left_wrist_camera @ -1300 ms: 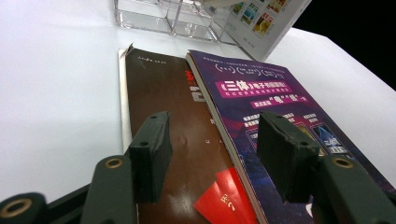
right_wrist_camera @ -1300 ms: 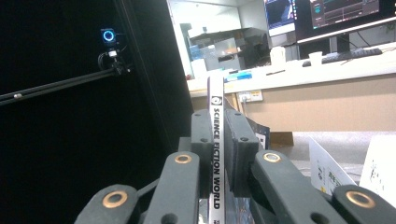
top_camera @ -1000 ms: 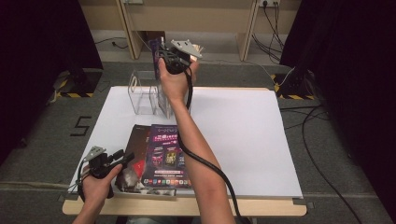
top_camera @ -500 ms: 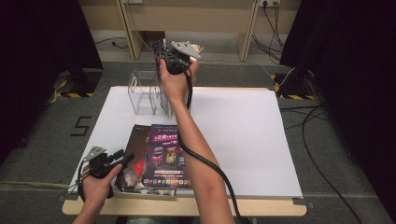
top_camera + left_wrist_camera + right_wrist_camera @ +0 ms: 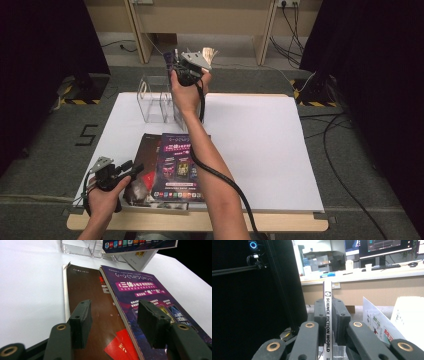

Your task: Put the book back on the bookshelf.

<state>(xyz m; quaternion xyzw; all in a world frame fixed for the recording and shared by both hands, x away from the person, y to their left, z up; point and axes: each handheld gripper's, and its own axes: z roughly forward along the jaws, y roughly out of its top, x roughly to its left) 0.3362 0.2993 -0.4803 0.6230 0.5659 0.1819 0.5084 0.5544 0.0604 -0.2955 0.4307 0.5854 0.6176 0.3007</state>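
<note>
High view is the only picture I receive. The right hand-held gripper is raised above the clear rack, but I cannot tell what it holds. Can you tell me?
Observer: In the right gripper view, the right hand-held gripper is shut on a thin magazine with a white spine that reads SCIENCE FICTION WORLD.
Operator: Is the magazine upright?
Observer: In that view its spine runs straight up between the two black pads.
Operator: And the left hand-held gripper?
Observer: In the left gripper view, the left hand-held gripper is open and holds nothing. Beyond its jaws lie a dark brown magazine and a purple magazine, flat on the white table.
</note>
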